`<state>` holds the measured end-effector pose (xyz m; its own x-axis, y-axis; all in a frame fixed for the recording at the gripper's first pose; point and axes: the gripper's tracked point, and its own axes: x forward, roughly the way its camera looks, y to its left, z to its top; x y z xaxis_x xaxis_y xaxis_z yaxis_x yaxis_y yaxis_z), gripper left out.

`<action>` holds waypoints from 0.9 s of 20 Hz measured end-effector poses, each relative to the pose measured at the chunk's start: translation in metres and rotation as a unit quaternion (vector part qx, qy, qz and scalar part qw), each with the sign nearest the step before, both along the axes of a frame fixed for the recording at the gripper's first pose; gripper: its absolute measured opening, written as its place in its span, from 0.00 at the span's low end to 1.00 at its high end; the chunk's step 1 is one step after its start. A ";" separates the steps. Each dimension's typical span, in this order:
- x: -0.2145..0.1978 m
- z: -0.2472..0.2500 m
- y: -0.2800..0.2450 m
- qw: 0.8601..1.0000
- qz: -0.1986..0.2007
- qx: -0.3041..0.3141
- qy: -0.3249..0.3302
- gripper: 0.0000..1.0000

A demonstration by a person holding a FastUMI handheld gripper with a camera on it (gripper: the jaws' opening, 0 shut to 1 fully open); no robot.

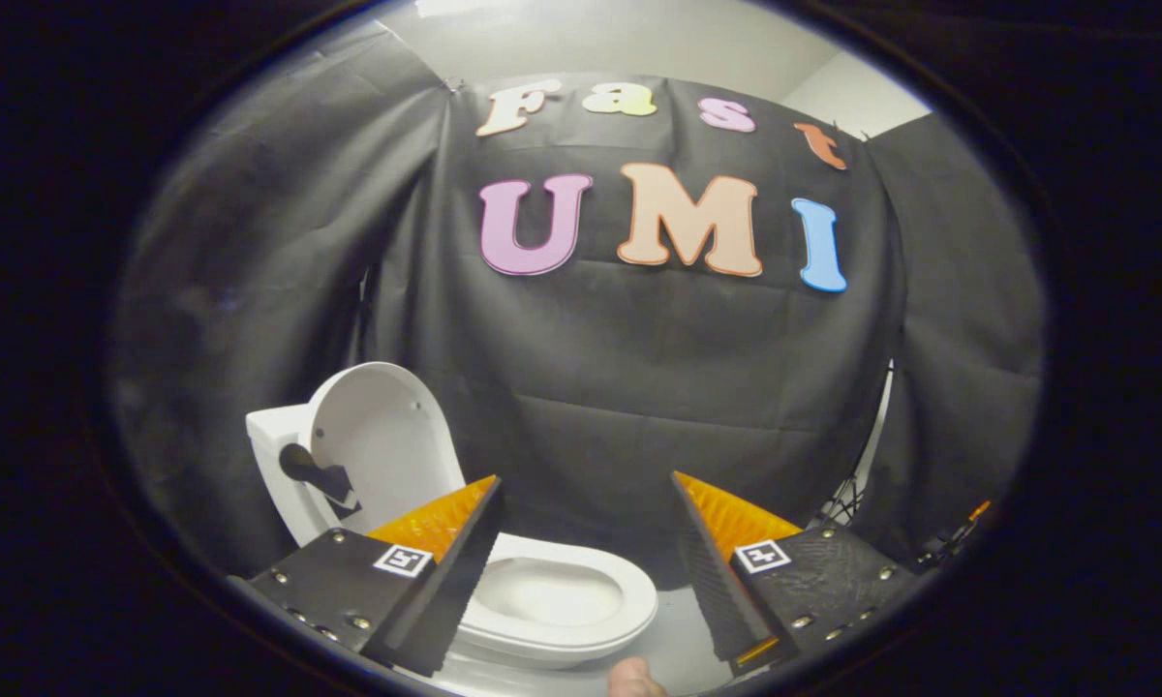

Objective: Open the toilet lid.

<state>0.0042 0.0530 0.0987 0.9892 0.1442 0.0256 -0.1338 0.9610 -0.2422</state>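
The toilet lid (380, 436) stands upright against the tank (273, 455), behind the bowl (552, 600), so the gripper (586, 513) hangs above the bowl, fingers spread and grasping nothing.

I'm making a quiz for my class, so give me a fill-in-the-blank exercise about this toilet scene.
1. The toilet lid stands ____, leaning back against the tank.
2. The jaws of the gripper are ____, holding nothing.
3. The bowl lies partly between the jaws and partly behind the ____ one.
4. The booth wall behind the toilet is draped in ____ cloth.

Missing words: raised; open; left; black
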 end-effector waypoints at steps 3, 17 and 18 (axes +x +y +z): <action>-0.002 0.000 -0.005 1.000 -0.002 0.006 -0.003 0.98; -0.006 0.016 -0.047 0.997 -0.017 0.075 -0.003 0.98; -0.006 0.017 -0.051 0.997 -0.020 0.079 -0.003 0.98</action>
<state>-0.0014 0.0018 0.1157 0.9938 0.0991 0.0503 -0.0944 0.9916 -0.0884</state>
